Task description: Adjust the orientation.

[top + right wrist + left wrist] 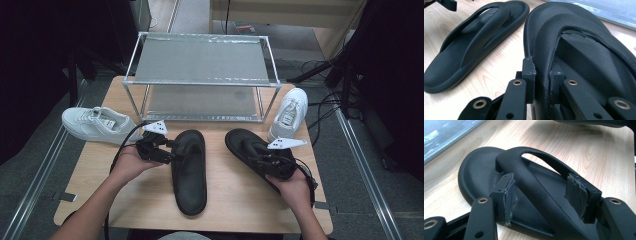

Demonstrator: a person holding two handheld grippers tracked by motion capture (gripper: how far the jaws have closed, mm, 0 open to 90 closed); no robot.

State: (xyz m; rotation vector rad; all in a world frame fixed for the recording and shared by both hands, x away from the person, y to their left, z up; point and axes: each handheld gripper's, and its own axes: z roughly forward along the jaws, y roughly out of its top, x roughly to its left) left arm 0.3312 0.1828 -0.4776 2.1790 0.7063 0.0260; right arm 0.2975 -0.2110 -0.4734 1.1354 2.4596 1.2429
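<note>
two hand-held grippers: left (172, 148) spread around one black sandal's (190, 175) strap, right (260, 155) clamping the other sandal's (240, 141).

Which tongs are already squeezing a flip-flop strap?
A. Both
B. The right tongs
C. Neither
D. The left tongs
B. In the right gripper view, the right tongs are pinched shut on the strap of the right flip-flop, while in the left gripper view, the left tongs stand open on either side of the left flip-flop strap without clamping it.
</note>
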